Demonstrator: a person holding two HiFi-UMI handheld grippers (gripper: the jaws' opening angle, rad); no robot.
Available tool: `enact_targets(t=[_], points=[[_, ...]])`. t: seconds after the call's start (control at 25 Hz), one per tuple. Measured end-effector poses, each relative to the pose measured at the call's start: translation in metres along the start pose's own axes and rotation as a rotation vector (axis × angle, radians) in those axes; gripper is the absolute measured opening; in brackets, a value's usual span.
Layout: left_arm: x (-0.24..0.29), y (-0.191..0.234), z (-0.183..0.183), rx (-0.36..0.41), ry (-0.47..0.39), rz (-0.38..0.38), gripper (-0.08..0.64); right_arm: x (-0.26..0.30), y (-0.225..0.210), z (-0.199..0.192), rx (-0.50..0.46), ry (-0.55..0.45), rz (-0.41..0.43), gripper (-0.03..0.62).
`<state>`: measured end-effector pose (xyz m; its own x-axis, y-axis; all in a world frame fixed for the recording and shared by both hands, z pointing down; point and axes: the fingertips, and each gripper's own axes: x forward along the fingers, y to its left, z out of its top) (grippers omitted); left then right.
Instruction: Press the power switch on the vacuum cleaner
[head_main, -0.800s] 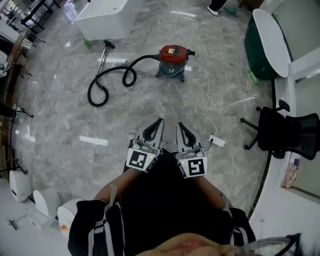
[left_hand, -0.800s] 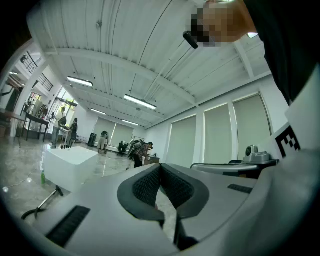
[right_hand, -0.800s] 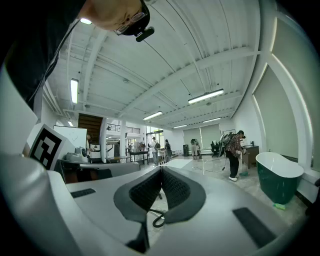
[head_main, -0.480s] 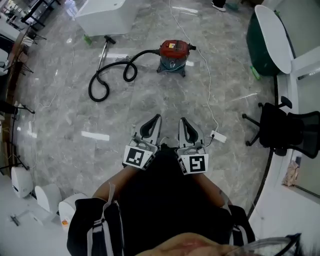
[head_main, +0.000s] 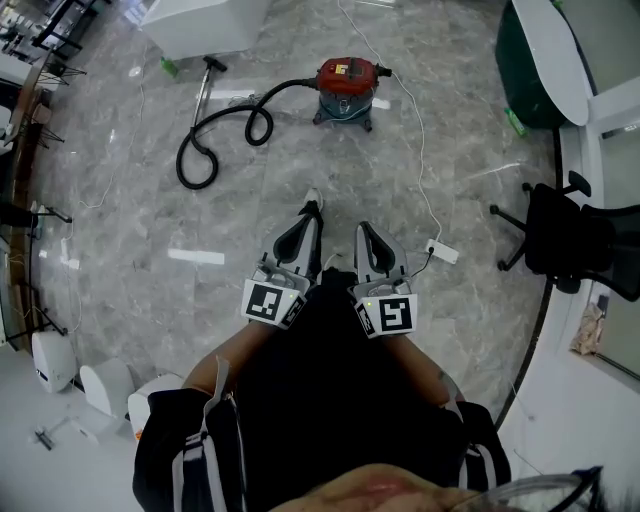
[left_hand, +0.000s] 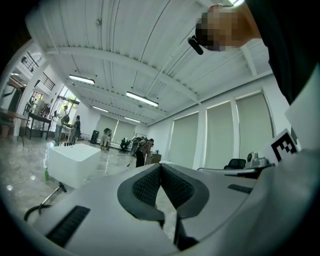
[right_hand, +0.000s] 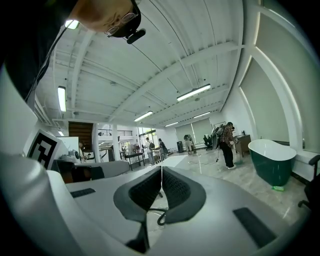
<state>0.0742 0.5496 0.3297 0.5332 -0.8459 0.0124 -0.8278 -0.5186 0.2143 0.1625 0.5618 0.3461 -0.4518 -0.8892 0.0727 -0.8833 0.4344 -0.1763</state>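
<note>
Grey marble floor (head_main: 120, 210) all around. Big green tub (head_main: 512, 70) off at the far right, black chair (head_main: 575, 245) nearer on that same side. Red vacuum cleaner (head_main: 347, 90) standing on the floor far ahead, well apart from both claws, with its black hose (head_main: 196, 186) curling away to the left. Left claw (head_main: 308, 215) and right claw (head_main: 362, 230) side by side down low, each pressed together, holding nothing.

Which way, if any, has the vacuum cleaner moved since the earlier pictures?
No. The vacuum cleaner keeps its spacing from the white power strip; both sit slightly higher in the head view, so only the camera shifted.
</note>
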Motion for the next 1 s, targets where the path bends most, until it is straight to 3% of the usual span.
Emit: enact_targets(t=[0.2, 0.56, 1.0], points=[[0.017, 0.005, 0.001, -0.026, -0.009, -0.019, 0.018, 0.005, -0.011, 0.001, -0.007, 0.017, -0.027, 0.018], [0.083, 0.002, 0.002, -0.068, -0.031, -0.129, 0.018, 0.039, -0.053, 0.016, -0.050, 0.026, -0.068, 0.018], [0.212, 0.098, 0.006, -0.124, 0.012, -0.146, 0.018, 0.173, -0.112, 0.035, -0.065, 0.020, -0.119, 0.018]])
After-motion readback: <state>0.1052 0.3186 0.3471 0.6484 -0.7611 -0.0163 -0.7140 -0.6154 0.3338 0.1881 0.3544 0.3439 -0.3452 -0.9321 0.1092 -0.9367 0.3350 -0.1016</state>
